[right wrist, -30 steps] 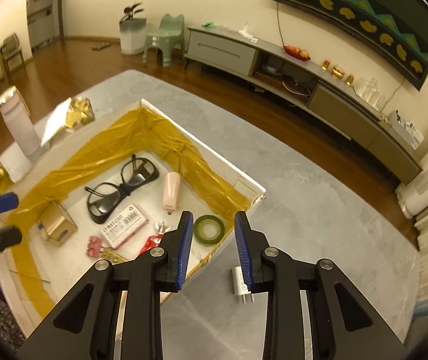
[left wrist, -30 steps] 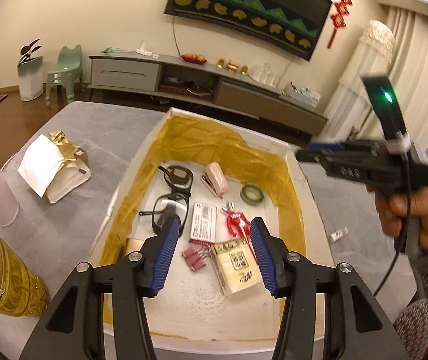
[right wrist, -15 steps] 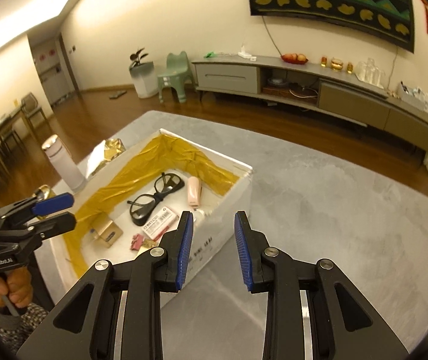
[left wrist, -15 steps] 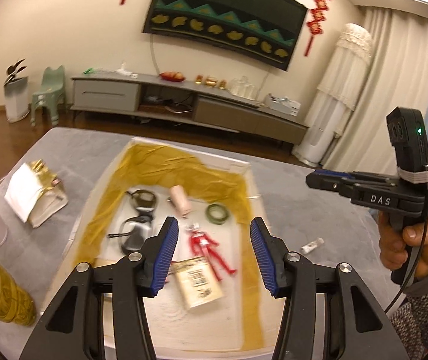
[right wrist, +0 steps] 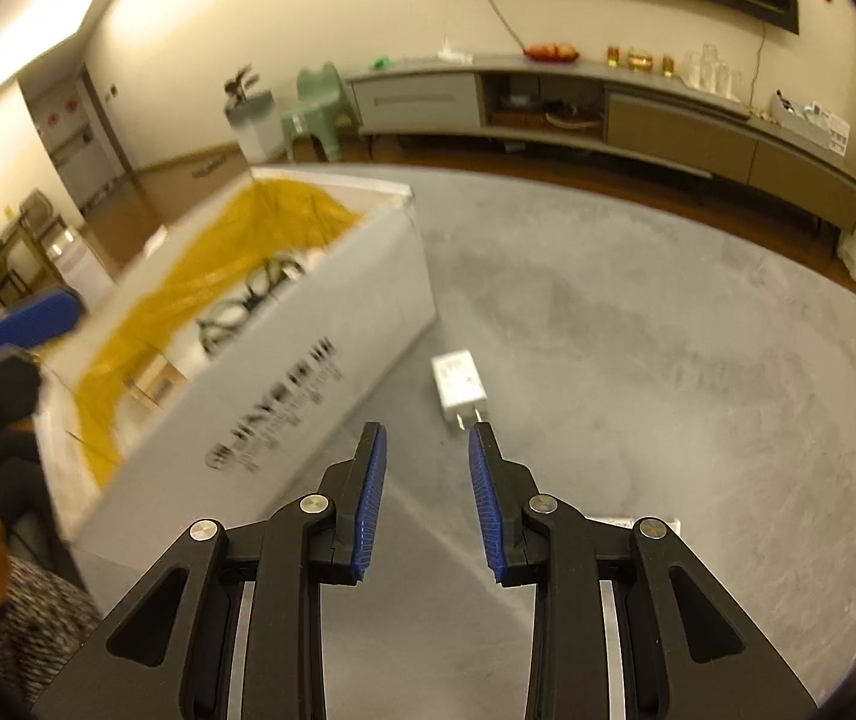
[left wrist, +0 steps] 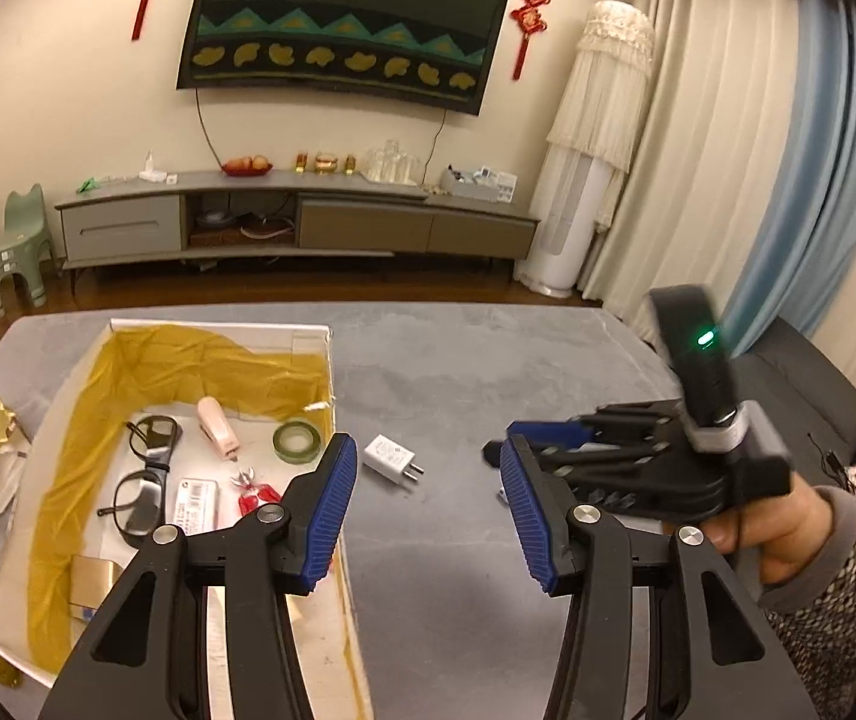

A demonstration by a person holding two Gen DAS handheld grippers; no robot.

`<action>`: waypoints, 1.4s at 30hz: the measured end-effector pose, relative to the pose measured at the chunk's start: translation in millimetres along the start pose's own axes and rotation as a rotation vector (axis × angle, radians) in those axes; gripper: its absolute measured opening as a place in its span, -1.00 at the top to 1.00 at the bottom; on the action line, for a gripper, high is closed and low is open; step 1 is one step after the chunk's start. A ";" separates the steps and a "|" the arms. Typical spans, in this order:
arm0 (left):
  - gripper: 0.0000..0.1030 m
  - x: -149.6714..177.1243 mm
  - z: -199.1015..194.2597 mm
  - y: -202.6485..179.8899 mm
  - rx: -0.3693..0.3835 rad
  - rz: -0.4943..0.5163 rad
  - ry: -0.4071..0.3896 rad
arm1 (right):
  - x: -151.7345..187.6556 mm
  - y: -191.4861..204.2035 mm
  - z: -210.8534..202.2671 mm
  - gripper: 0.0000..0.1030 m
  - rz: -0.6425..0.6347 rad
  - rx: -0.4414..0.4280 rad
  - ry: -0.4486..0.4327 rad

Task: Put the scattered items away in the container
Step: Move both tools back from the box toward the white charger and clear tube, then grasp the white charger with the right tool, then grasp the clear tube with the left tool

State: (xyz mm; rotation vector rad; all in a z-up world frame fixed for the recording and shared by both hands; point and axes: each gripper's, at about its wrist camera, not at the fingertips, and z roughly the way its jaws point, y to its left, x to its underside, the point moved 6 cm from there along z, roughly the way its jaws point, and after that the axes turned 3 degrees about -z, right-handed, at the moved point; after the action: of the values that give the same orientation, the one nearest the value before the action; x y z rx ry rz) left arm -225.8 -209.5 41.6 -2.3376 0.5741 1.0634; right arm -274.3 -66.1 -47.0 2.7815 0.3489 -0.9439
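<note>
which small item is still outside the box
The white plug, lying on the grey table just right of the box; the glasses, tape and the rest lie inside.

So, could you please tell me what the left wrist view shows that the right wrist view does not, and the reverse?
Only the left wrist view shows the box's floor: pink stapler, green tape roll, red toy figure. Only the right wrist view shows the black print on the box's outer side wall. Both show the white cardboard box lined with yellow film, black-framed glasses, the white plug adapter outside on the grey table, and both open grippers.
</note>
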 end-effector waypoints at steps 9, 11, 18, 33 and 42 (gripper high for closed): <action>0.00 11.5 10.6 -9.9 0.019 0.025 0.048 | -10.5 -5.6 93.1 0.20 -0.141 0.079 0.105; 0.00 14.6 12.9 -13.8 0.029 0.035 0.063 | -13.3 -6.4 108.0 0.19 -0.165 0.090 0.115; 0.00 16.9 22.8 -26.1 0.049 0.070 0.090 | -9.2 -16.3 121.1 0.38 -0.123 0.084 0.127; -0.02 29.0 78.5 -90.2 0.099 0.157 0.182 | 120.1 -49.7 14.1 0.38 0.079 -0.063 0.213; -0.02 51.2 150.1 -126.0 0.093 0.228 0.279 | 172.1 -120.9 -34.4 0.38 0.279 -0.009 0.187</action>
State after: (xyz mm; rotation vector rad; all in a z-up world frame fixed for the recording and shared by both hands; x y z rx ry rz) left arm -209.1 -29.4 -49.5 -2.3956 0.9937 0.7873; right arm -155.6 85.8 -138.0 2.8179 -0.0122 -0.6191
